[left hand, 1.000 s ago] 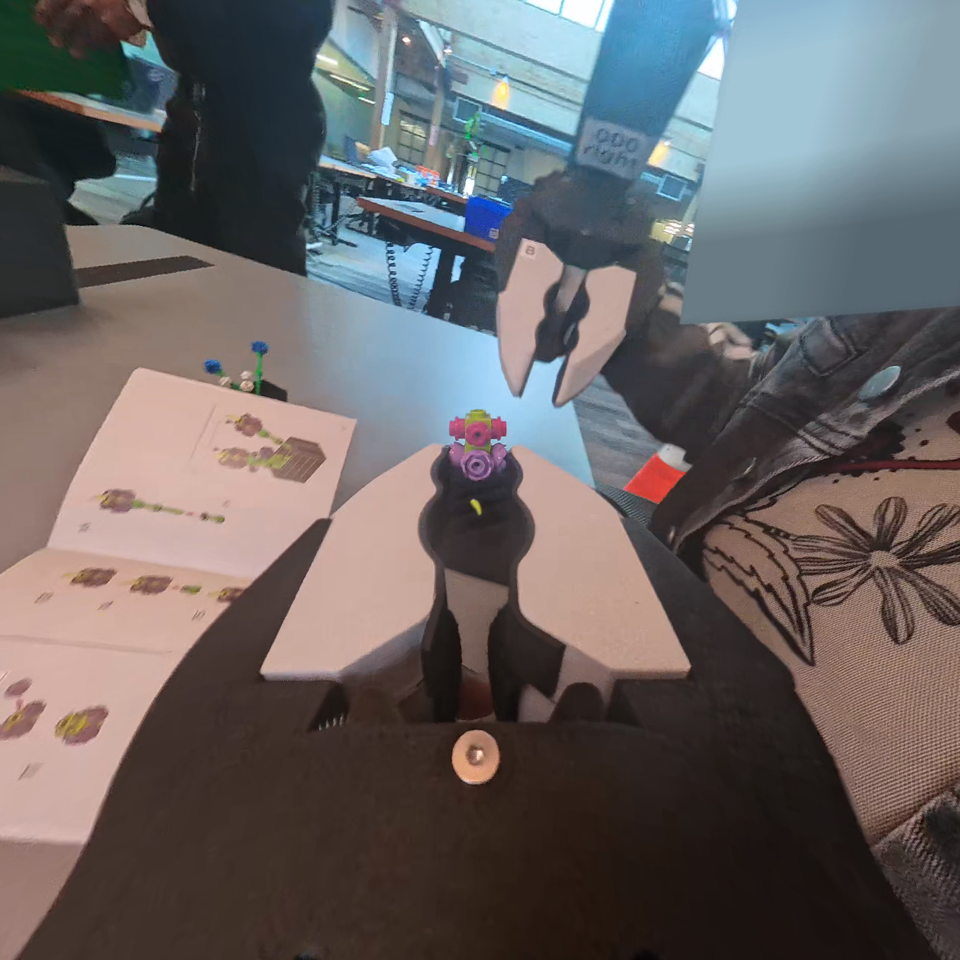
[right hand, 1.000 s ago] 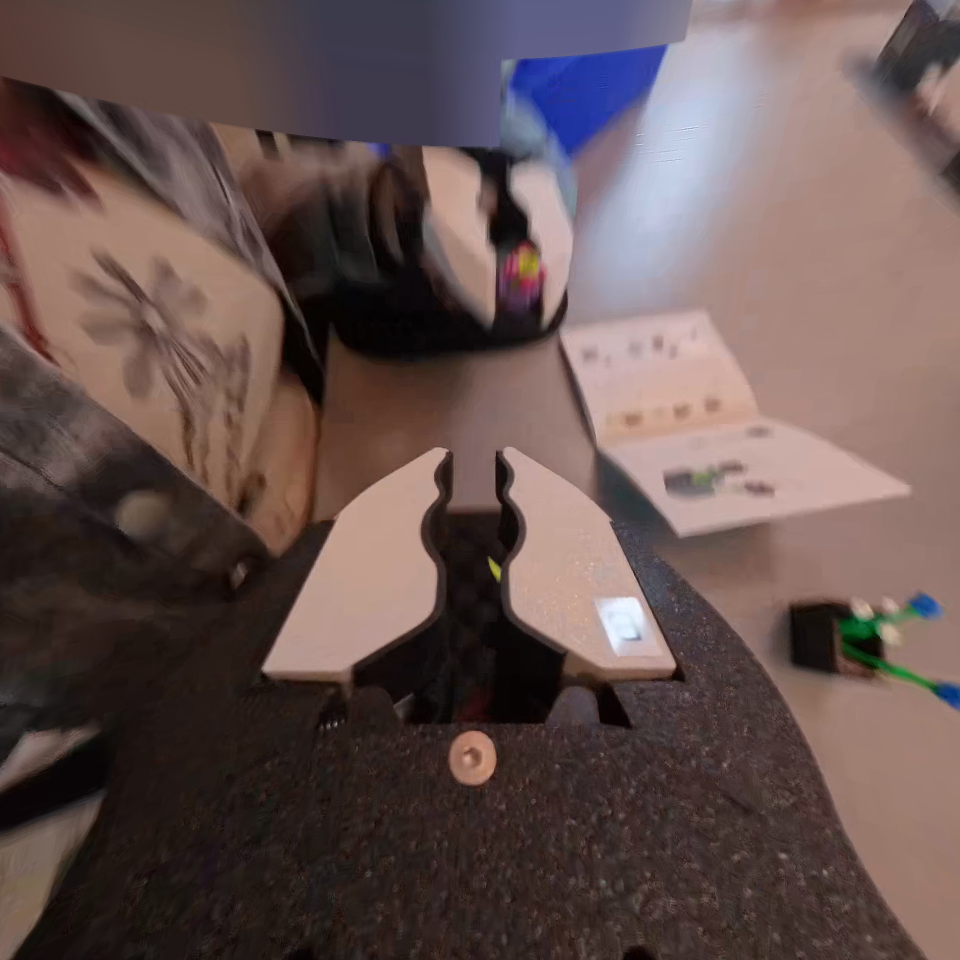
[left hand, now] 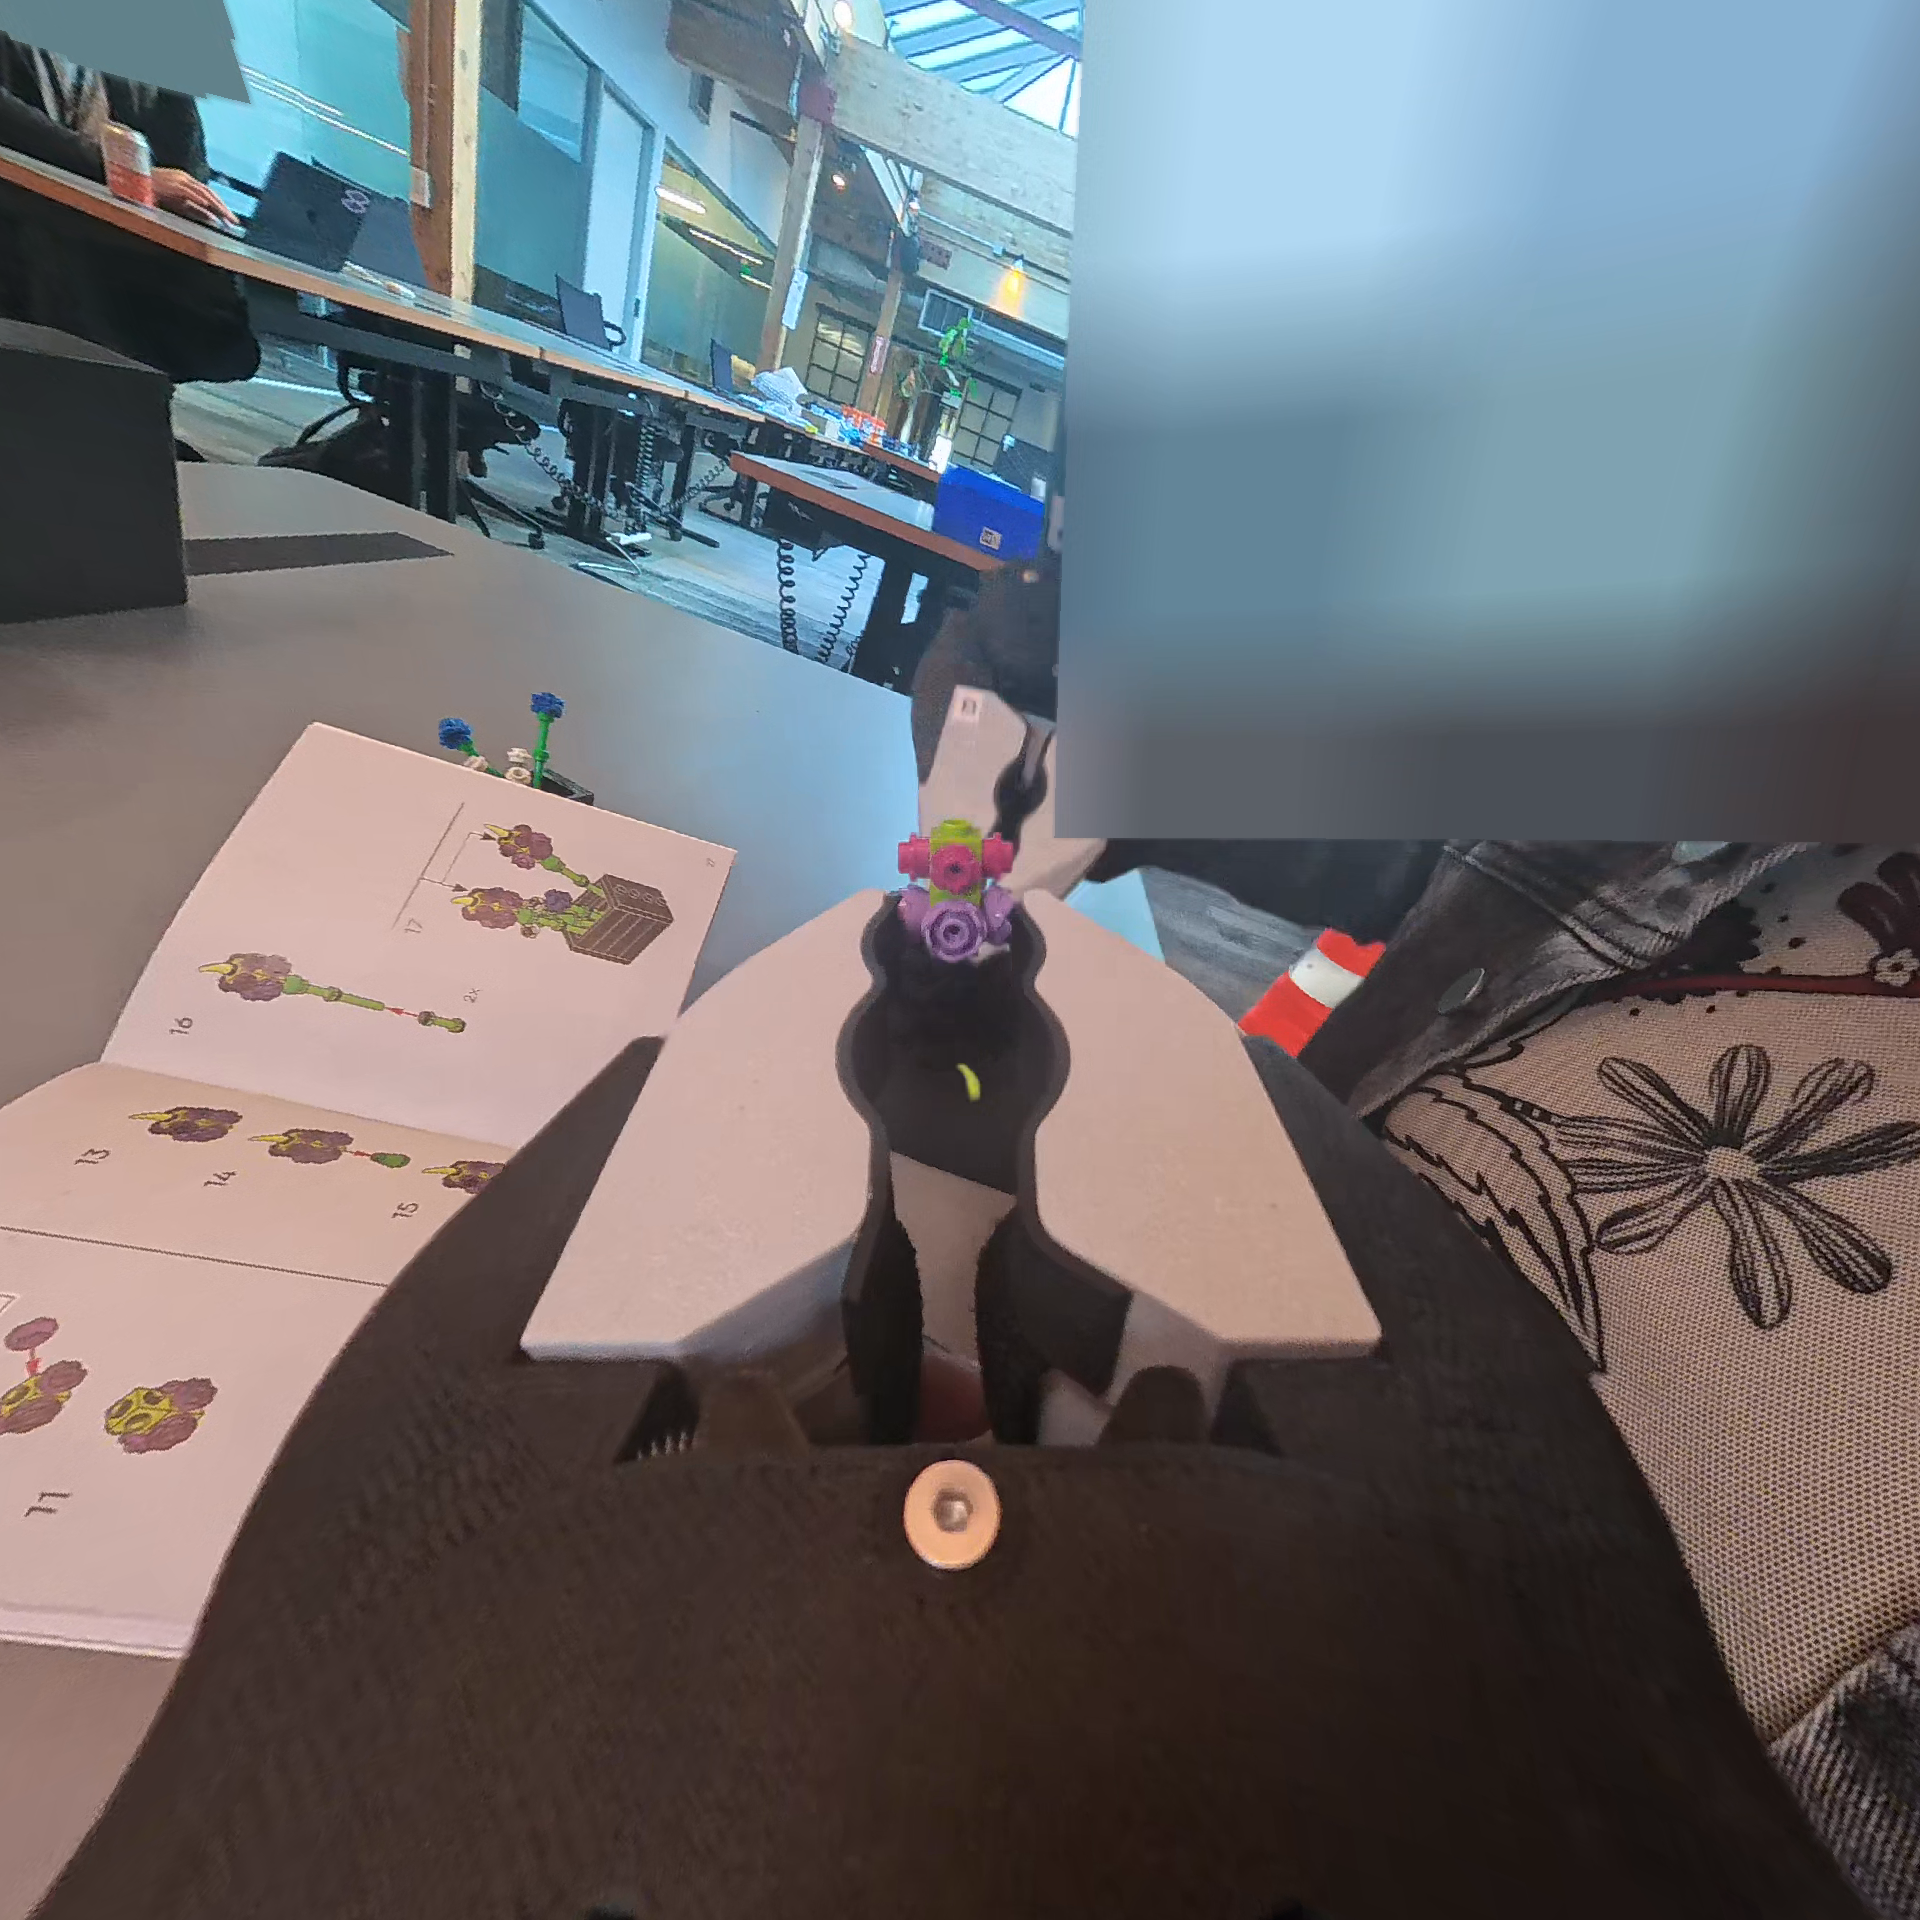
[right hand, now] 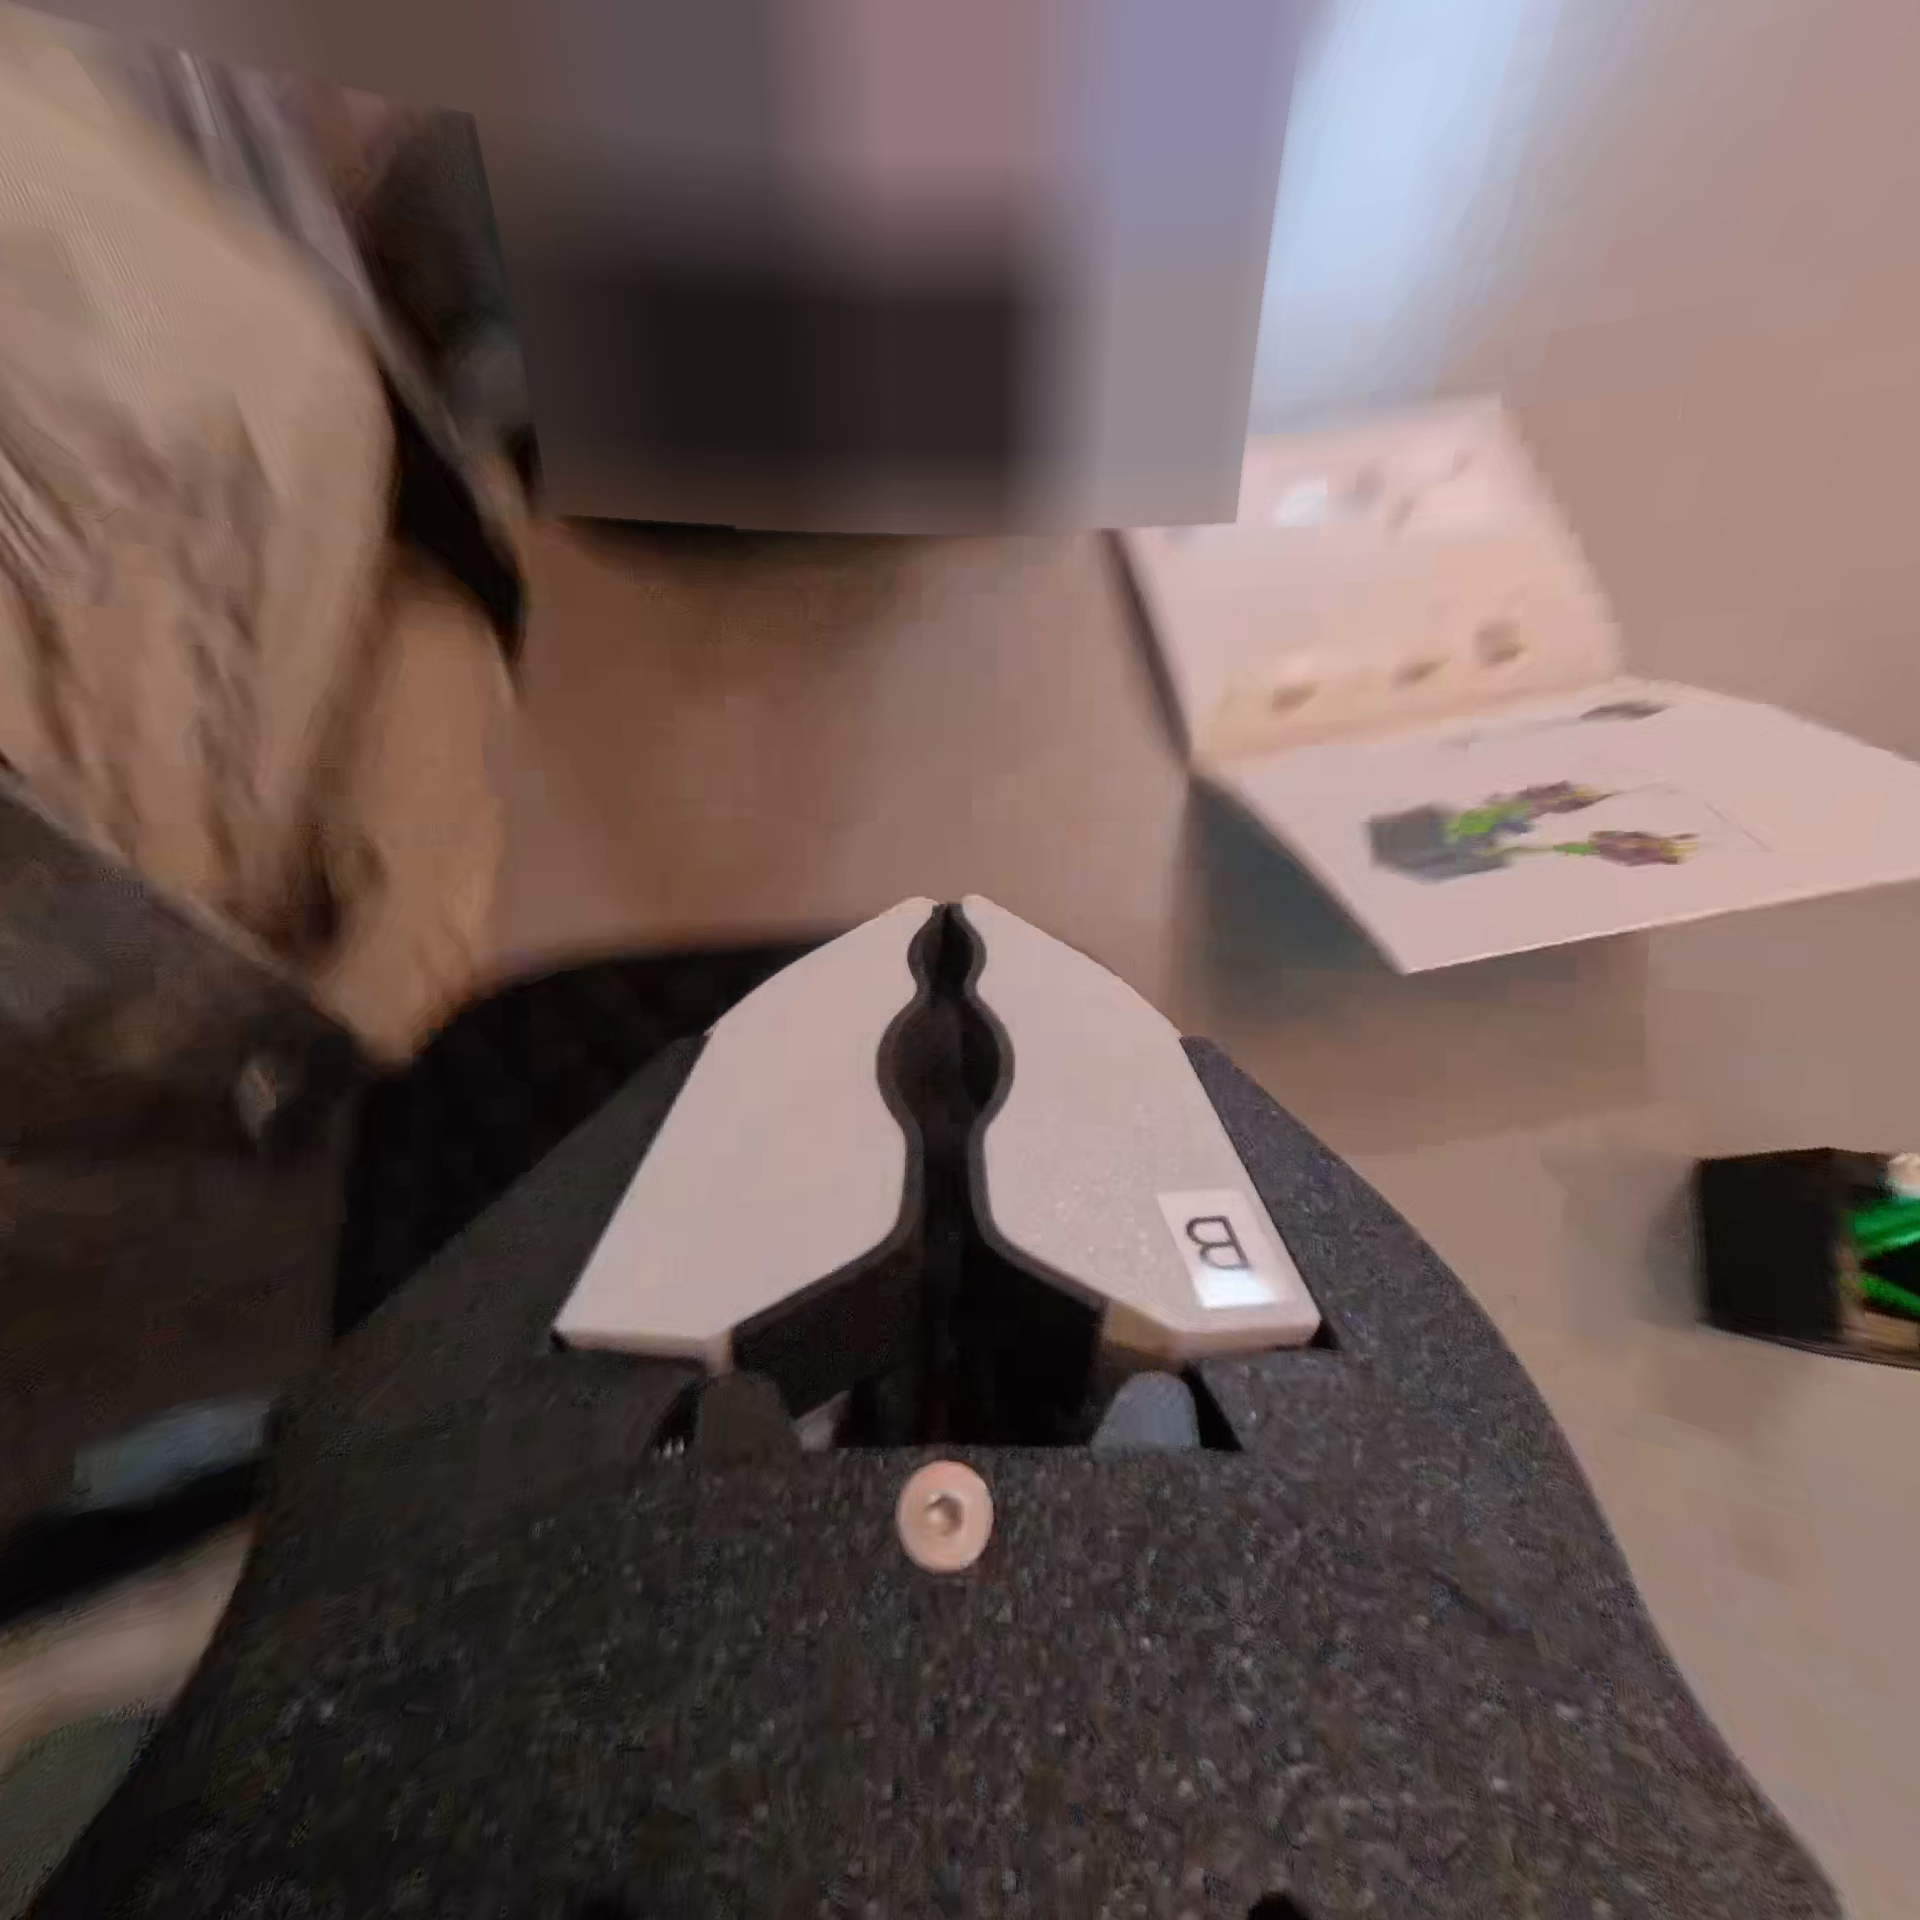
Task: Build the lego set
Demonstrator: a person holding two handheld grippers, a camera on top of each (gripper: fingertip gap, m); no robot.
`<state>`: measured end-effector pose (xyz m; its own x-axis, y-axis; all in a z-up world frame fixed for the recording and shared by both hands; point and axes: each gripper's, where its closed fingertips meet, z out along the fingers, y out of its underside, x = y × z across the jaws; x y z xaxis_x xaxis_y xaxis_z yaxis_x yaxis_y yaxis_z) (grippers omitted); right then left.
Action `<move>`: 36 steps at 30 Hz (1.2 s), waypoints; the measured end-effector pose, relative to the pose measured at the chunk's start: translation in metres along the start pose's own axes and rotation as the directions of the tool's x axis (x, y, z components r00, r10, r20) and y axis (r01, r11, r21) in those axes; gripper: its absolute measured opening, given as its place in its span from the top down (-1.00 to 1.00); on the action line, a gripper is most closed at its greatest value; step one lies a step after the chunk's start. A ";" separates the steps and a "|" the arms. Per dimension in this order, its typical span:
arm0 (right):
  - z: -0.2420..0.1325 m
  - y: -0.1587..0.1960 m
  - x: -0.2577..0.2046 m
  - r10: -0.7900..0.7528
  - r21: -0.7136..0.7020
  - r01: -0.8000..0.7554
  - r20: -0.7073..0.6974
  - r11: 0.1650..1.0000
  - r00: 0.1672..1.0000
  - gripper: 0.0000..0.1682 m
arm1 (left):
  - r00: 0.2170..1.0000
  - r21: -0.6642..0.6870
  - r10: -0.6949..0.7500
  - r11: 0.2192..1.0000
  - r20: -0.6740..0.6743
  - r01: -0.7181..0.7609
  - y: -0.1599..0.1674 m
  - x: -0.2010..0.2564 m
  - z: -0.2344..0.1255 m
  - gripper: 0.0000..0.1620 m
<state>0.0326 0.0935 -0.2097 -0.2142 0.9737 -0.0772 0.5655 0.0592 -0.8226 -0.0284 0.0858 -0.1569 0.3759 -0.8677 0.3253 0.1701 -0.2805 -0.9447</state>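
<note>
**Holding the flower, other tool comes close**

My left tool (left hand: 951,914) is pinching the flower (left hand: 954,896) at its tips. The flower is a little bunch: a green block with pink bits on top and purple blooms under it. It sticks up out of the tips, lifted off the surface (left hand: 665,717).

My right tool (right hand: 943,912) is pressed together, tip to tip. I see nothing in it. In the left view one of its fingers (left hand: 961,758) pokes out just behind the flower. A blur patch hides the rest, so I cannot tell if it touches the flower.

The booklet (left hand: 343,997) lies open on the surface to my left. Past it stands the black pot (right hand: 1787,1247) with green stems and blue flowers.

I think I am in the middle of making this purple flower head. More blooms may have to go on it. Next, I think the right tool must spread, pick up a small piece, and push it straight onto a peg. The left tool must grip hard so the flower does not twist.
</note>
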 end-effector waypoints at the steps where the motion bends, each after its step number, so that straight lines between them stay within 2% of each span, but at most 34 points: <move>1: -0.006 -0.017 0.003 0.123 0.175 -0.124 0.017 0.977 0.992 1.00 | 1.000 0.004 0.002 1.000 0.013 -0.002 -0.001 -0.001 0.000 0.77; 2: -0.012 -0.029 0.007 0.221 0.307 -0.225 0.048 0.925 0.974 1.00 | 1.000 0.000 0.006 1.000 0.018 -0.006 0.000 -0.001 0.000 0.77; 3: -0.016 -0.032 0.010 0.279 0.377 -0.286 0.074 0.881 0.957 1.00 | 1.000 -0.007 0.008 1.000 0.020 -0.008 0.001 -0.001 0.001 0.77; 4: -0.014 -0.026 0.011 0.303 0.377 -0.305 0.067 0.875 0.951 1.00 | 1.000 -0.010 0.008 1.000 0.018 -0.008 0.001 -0.001 0.001 0.77; 7: -0.003 -0.005 0.007 0.252 0.224 -0.236 -0.047 0.946 0.967 1.00 | 1.000 0.020 -0.008 1.000 0.019 0.007 -0.003 -0.003 -0.001 0.77; 10: 0.009 -0.006 -0.012 0.115 0.030 -0.114 -0.066 0.993 0.991 0.86 | 0.998 0.082 -0.005 0.997 0.056 0.001 -0.012 -0.010 -0.007 0.77; 14: 0.031 0.008 -0.014 0.013 -0.221 -0.029 -0.074 0.975 0.997 0.86 | 0.995 0.108 0.014 0.994 0.101 -0.025 -0.017 -0.015 -0.014 0.77; 17: 0.047 0.014 -0.007 -0.039 -0.288 0.029 -0.030 0.957 0.999 0.85 | 0.992 0.132 0.033 0.990 0.124 -0.050 -0.021 -0.016 -0.018 0.77; 20: 0.056 0.019 0.000 -0.163 -0.355 0.171 0.051 0.919 0.985 0.84 | 0.990 0.140 0.015 0.990 0.139 -0.034 -0.021 -0.020 -0.021 0.77; 24: 0.060 0.023 0.003 -0.354 -0.432 0.400 0.186 0.809 0.917 0.86 | 0.988 0.170 -0.001 0.985 0.156 -0.026 -0.025 -0.024 -0.026 0.77; 28: 0.059 0.018 0.003 -0.470 -0.421 0.562 0.310 0.712 0.827 0.87 | 0.984 0.197 -0.013 0.980 0.179 -0.023 -0.028 -0.029 -0.033 0.77; 32: 0.063 0.021 0.006 -0.485 -0.460 0.592 0.340 0.661 0.806 0.88 | 0.981 0.180 0.011 0.983 0.192 -0.047 -0.026 -0.028 -0.031 0.77; 36: 0.067 0.024 0.009 -0.456 -0.483 0.570 0.342 0.665 0.822 0.88 | 0.982 0.181 0.005 0.983 0.188 -0.040 -0.026 -0.029 -0.030 0.77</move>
<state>-0.0089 0.0889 -0.2677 -0.7064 0.6978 0.1189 0.6384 0.7006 -0.3189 -0.0714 0.1056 -0.1428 0.5414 -0.7764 0.3227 0.3167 -0.1672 -0.9337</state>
